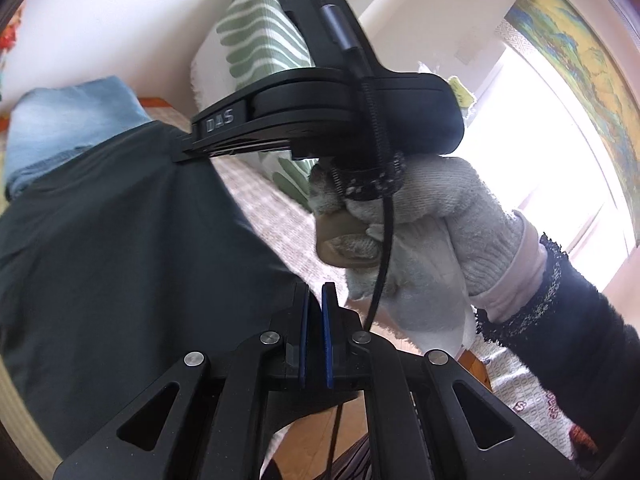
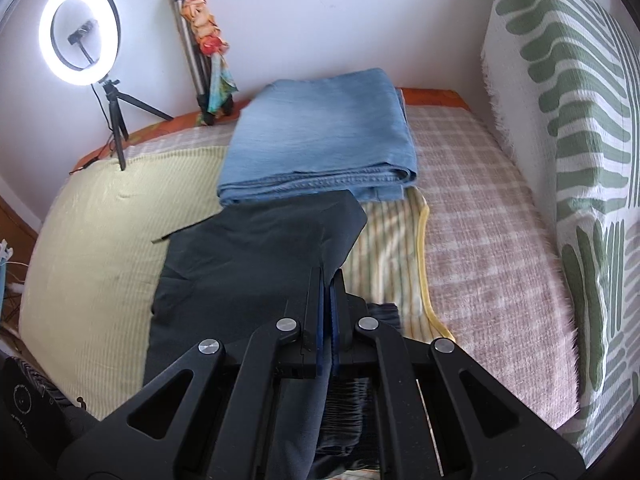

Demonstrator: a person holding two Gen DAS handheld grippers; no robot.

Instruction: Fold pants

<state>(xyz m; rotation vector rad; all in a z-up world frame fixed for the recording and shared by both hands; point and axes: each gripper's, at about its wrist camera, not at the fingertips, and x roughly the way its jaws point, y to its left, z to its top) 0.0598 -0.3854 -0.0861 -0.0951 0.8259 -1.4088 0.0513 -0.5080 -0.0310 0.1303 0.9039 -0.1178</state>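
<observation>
Looks like we're mid-fold: both tongs are pinching an edge of the dark pants (image 2: 248,264), which fill the center of the right wrist view over the bed (image 2: 480,216), just below the already folded jeans (image 2: 320,136). Next move probably means carrying that edge across evenly and laying it flat. Right tongs (image 2: 329,280) point forward and down; left tongs (image 1: 314,300) sit low-center, the gloved right hand (image 1: 432,232) right beside them.
</observation>
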